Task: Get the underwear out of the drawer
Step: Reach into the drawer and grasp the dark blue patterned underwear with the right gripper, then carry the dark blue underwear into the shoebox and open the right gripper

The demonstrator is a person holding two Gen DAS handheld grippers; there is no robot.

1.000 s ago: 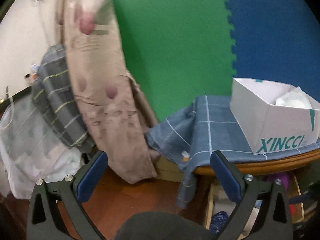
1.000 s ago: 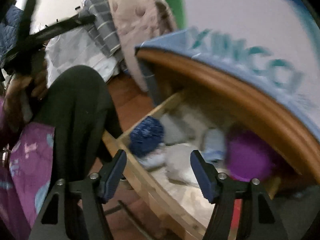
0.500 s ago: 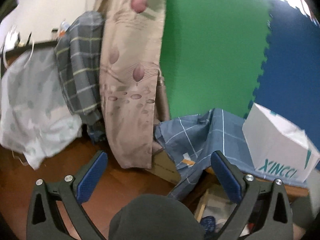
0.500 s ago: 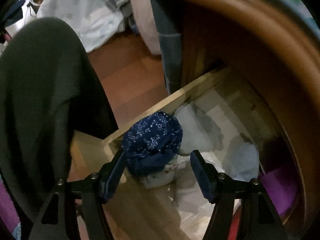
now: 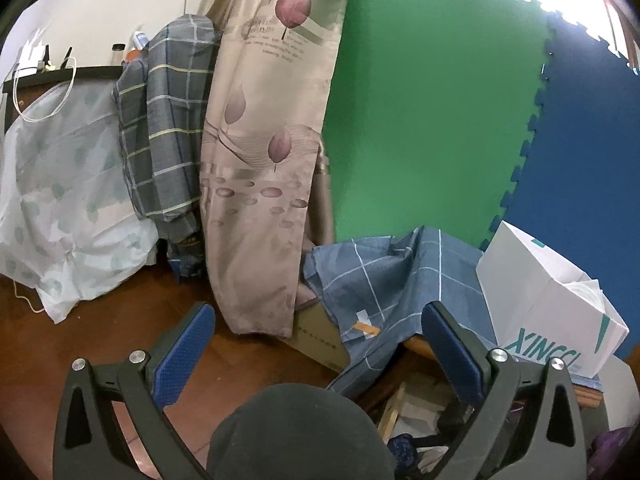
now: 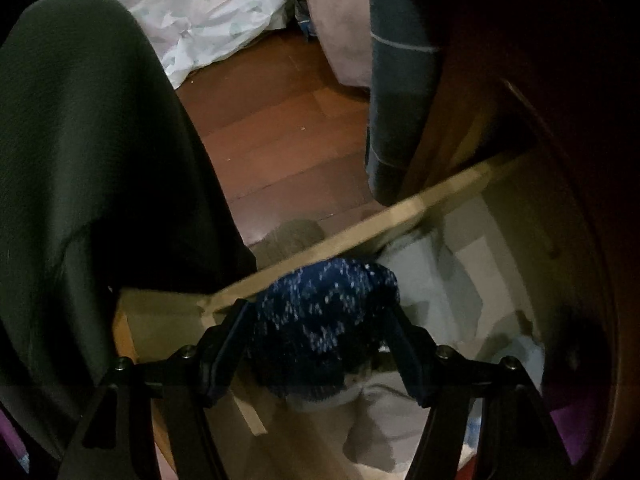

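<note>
right gripper: jaws spread around blue speckled underwear (contact unclear) | underwear: in the open drawer, at its front corner | left gripper: jaws spread, empty

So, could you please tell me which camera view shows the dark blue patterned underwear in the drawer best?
The right wrist view: the dark blue patterned underwear fills the middle of the frame, between the right gripper's open fingers. The left wrist view catches only a small blue scrap of it at the bottom edge, behind the left gripper's frame.
</note>
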